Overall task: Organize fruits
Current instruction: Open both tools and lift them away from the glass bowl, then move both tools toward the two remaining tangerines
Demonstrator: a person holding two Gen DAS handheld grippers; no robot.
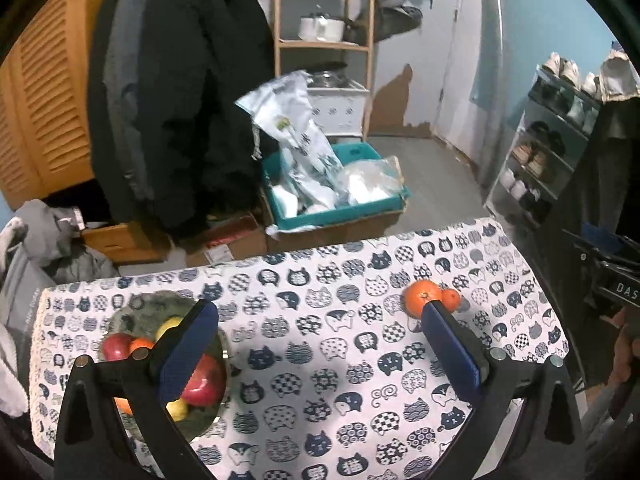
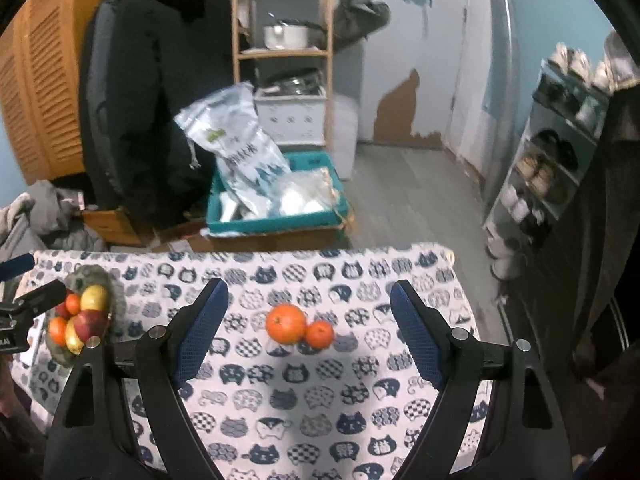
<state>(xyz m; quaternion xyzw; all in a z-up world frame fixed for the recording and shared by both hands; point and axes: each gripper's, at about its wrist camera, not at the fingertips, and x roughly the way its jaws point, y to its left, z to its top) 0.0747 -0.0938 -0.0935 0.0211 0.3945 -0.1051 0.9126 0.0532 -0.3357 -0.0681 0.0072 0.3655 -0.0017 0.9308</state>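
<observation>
With most fruit already sitting in the bowl (image 2: 96, 276), a large orange (image 2: 285, 323) and a touching small orange (image 2: 319, 334) are still lying well right of it, while both the left gripper (image 1: 320, 320) and right gripper (image 2: 308, 304) are hanging wide open, empty.

The counter (image 2: 360, 420) is covered in white cloth printed with navy and patterned cat heads. Two fruits, the large orange (image 2: 285, 323) and the small orange (image 2: 319, 334), are coloured bright orange. Red, yellow and orange fruit is heaped in a grey-green bowl (image 1: 160, 304). Black frames and blue padded jaws are seen on both grippers.
</observation>
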